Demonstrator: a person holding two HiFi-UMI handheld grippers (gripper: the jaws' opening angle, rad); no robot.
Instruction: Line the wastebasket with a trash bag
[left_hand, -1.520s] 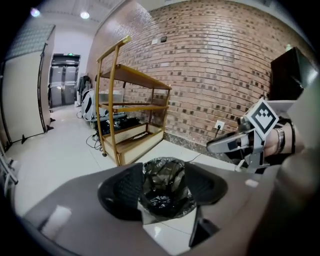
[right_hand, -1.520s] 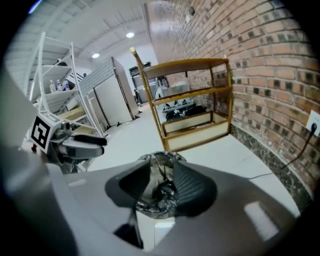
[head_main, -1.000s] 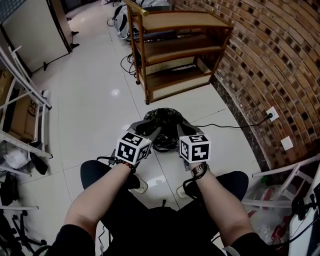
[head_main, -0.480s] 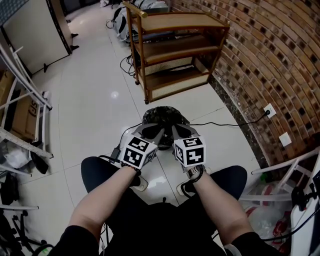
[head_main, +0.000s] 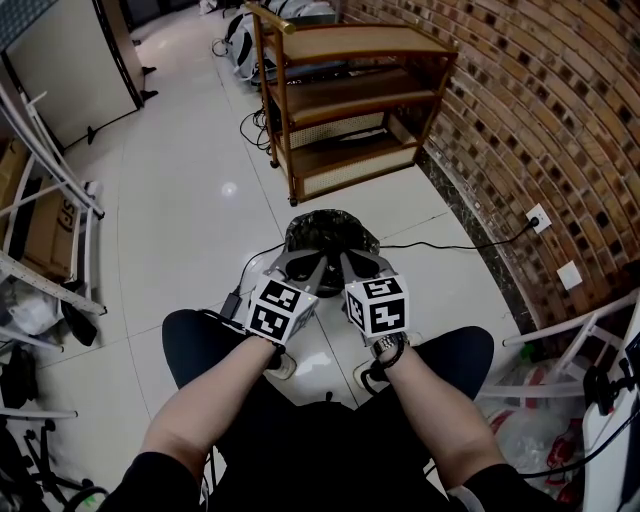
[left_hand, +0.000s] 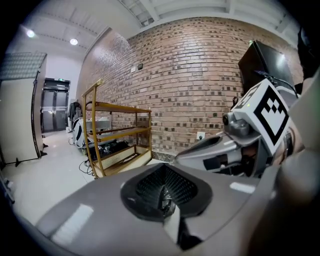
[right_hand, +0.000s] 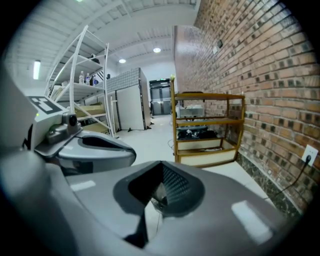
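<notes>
A round wastebasket (head_main: 293, 236) stands on the white floor between my feet and the wooden shelf, with a black trash bag (head_main: 325, 226) in and over it. Both grippers sit side by side at its near rim and hide that edge. My left gripper (head_main: 313, 264) is shut, and a thin shiny scrap of dark film (left_hand: 165, 201) shows pinched between its pads. The right gripper (head_main: 346, 263) is shut too, with a sliver of film (right_hand: 157, 199) between its pads. Each gripper's grey body shows in the other's view: the right gripper (left_hand: 220, 155), the left gripper (right_hand: 95, 147).
A wooden shelf unit (head_main: 345, 100) stands just beyond the basket, against a brick wall (head_main: 540, 120). A black cable (head_main: 440, 248) runs across the floor to a wall socket (head_main: 538, 218). White racks (head_main: 40, 200) line the left side. My shoes (head_main: 283, 368) rest close behind the grippers.
Both grippers have drawn back toward me and closer together at the basket's near rim. The left gripper's jaws have closed.
</notes>
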